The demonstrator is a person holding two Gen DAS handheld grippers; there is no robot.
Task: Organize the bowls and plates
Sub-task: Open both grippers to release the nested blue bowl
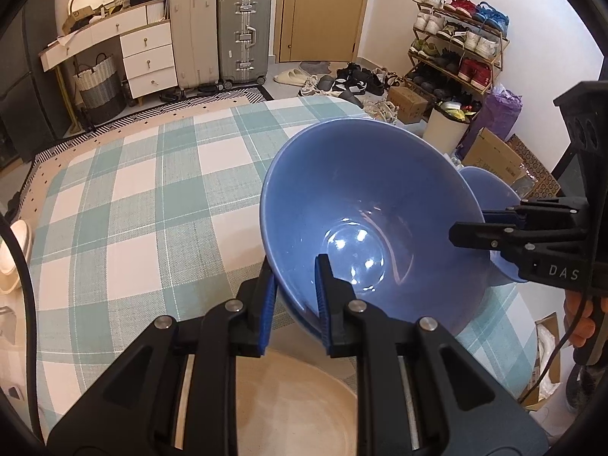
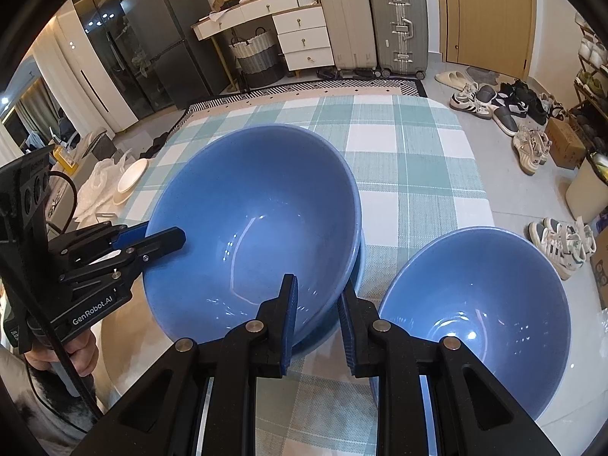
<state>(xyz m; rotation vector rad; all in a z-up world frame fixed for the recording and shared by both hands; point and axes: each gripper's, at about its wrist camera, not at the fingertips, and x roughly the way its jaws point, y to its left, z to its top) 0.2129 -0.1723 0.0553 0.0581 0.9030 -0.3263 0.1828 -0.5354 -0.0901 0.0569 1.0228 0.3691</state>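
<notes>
Nearest the left wrist lens, the left gripper pinches the near rim of the large blue bowl, one pad outside the wall and one inside. In the right wrist view the right gripper clamps the opposite rim of that same bowl, which sits nested in what seems to be a second blue bowl beneath, though only a thin edge of the lower one shows. Just beside the stack to the right sits a separate blue bowl on the checked tablecloth. A cream plate lies under the left gripper at the table's near edge. The step in hand looks like seating the top bowl into the stack; next both claws would need to release together. Farther back stand suitcases and a shoe rack.
</notes>
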